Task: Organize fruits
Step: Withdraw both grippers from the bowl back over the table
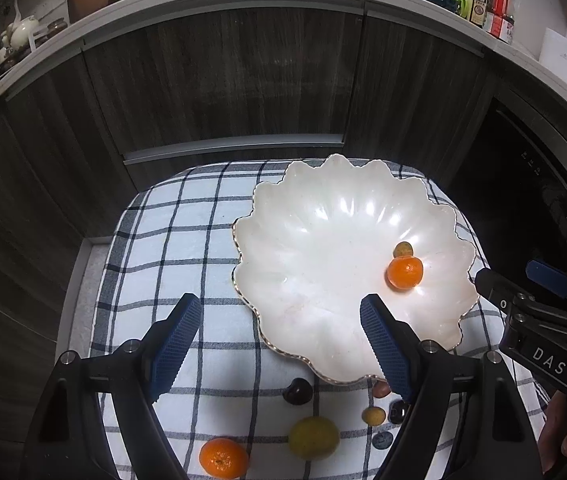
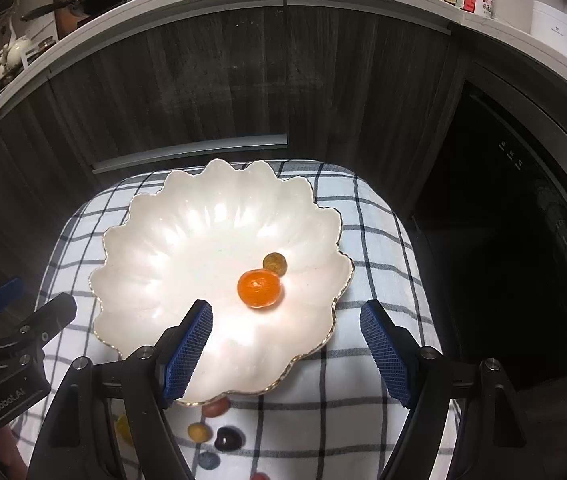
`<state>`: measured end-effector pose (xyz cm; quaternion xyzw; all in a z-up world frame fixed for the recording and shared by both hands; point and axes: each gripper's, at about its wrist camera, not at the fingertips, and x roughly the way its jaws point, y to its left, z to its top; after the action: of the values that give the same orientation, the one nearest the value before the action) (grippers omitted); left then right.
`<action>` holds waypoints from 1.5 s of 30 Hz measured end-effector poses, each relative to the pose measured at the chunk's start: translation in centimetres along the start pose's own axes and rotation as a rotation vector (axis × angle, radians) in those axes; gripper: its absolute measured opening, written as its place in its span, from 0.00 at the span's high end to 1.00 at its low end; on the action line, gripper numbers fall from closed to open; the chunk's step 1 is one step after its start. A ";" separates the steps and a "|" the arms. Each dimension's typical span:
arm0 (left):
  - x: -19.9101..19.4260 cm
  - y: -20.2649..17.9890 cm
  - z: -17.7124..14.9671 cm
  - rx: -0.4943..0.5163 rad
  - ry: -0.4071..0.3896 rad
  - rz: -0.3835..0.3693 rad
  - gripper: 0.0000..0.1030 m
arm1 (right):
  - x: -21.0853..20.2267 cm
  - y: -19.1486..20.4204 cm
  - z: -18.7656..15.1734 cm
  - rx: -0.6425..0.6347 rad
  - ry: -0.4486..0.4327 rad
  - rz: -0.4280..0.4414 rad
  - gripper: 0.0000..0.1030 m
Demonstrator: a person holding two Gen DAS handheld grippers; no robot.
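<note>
Hovering over the near edge of the scalloped white dish (image 1: 323,240), the left gripper (image 1: 279,316) has its blue ribbed fingers (image 1: 175,344) spread wide and released, nothing between them and nothing touched; its right finger overlaps the dish's near rim in view, while the left one hangs above the checked cloth (image 1: 171,232); the right gripper (image 2: 287,320) is likewise parted wide and empty, its left finger (image 2: 187,352) over the dish's near part and its right finger over the cloth just right of the rim; inside the dish, toward its right side, an orange mandarin (image 2: 260,289) lies with a small brownish fruit (image 2: 275,264) touching it on the far side; the other fruits lie on the cloth near the dish's near rim: a second mandarin (image 1: 223,458), a yellow-green citrus (image 1: 313,438) to its right, a dark plum-like fruit (image 1: 298,391) farther in, a small tan fruit (image 1: 374,416), a reddish one partly under the rim, and two dark small ones beside the left gripper's right finger.
</note>
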<state>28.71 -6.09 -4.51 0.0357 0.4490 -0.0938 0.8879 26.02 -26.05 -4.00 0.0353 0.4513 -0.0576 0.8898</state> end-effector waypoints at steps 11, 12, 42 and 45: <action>-0.9 0.3 -1.4 -0.006 0.006 0.013 0.20 | -1.3 0.6 -1.1 -0.010 -0.005 0.030 0.25; -1.0 0.5 -1.6 -0.011 0.006 0.017 0.20 | -1.4 0.6 -1.3 -0.009 -0.006 0.035 0.25; -4.5 0.2 -7.0 -0.017 -0.022 0.036 0.11 | -4.9 0.4 -6.1 -0.007 -0.020 0.040 0.19; -4.6 0.2 -7.6 -0.015 -0.019 0.035 0.11 | -5.1 0.4 -6.7 -0.004 -0.015 0.038 0.19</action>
<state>20.05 -4.17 -5.34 0.0362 0.4405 -0.0752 0.8939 17.74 -24.54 -3.87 0.0418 0.4442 -0.0400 0.8941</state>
